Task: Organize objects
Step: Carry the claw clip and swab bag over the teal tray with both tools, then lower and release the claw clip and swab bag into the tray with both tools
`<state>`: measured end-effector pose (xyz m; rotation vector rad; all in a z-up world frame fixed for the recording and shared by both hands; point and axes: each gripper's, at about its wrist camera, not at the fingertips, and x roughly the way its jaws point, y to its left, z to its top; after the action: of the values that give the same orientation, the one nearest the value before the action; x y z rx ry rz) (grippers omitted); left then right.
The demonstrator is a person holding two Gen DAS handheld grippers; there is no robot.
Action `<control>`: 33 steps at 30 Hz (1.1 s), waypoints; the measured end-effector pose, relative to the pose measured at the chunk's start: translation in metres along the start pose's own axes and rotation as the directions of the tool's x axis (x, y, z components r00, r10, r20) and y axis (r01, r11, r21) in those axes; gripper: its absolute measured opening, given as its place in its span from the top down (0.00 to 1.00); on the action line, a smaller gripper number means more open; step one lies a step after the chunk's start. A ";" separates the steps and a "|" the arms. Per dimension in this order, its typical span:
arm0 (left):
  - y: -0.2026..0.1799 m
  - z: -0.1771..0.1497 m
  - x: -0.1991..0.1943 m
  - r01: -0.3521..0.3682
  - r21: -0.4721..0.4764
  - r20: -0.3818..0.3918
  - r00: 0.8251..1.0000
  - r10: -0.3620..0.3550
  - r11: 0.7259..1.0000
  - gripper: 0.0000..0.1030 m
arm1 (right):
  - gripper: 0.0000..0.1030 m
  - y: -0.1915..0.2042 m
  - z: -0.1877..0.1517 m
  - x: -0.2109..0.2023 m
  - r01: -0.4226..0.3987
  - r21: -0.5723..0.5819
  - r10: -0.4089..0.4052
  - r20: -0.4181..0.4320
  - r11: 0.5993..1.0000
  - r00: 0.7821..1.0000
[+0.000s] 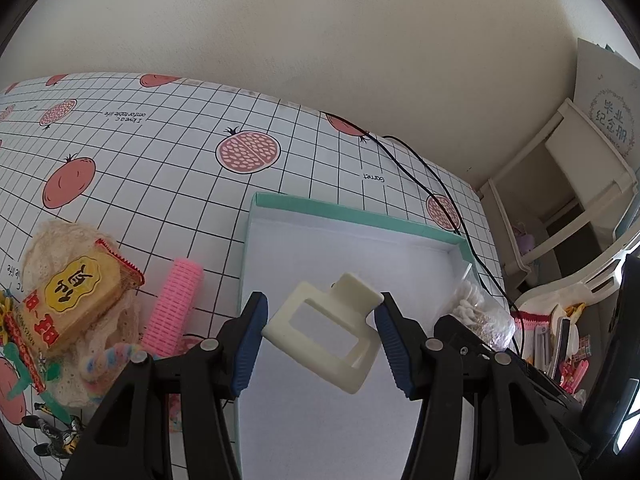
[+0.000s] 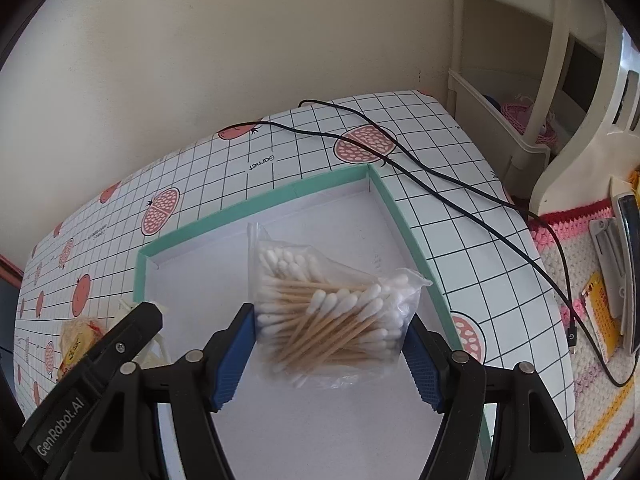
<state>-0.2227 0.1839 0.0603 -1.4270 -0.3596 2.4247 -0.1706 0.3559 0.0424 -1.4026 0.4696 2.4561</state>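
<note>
Left wrist view: the left gripper (image 1: 322,340) grasps a cream claw clip (image 1: 324,334) tilted over the mint-edged shallow box (image 1: 352,216), evidently to lay it inside. Right wrist view: the right gripper (image 2: 326,354) clasps a bag of cotton swabs (image 2: 332,312) above the box's near right part. Left of the box wait a pink hair roller (image 1: 170,306) and a yellow snack packet (image 1: 76,300) on lace. A black cable (image 2: 440,176) trails beyond the far right corner, outside the box.
</note>
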 end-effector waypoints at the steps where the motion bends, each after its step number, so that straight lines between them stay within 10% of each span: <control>1: 0.000 0.001 0.002 0.003 0.002 -0.003 1.000 -0.003 1.000 0.45 | 0.29 -0.001 0.001 0.002 -0.003 -0.001 0.003 -0.001 1.000 1.000; 33: -0.003 0.020 -0.017 0.012 0.013 0.003 1.000 -0.012 1.000 0.40 | 0.26 -0.014 0.019 -0.028 -0.056 0.027 0.055 0.038 0.998 0.998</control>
<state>-0.2325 0.1786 0.0844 -1.4118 -0.3511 2.4160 -0.1660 0.3739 0.0737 -1.3473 0.5397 2.5046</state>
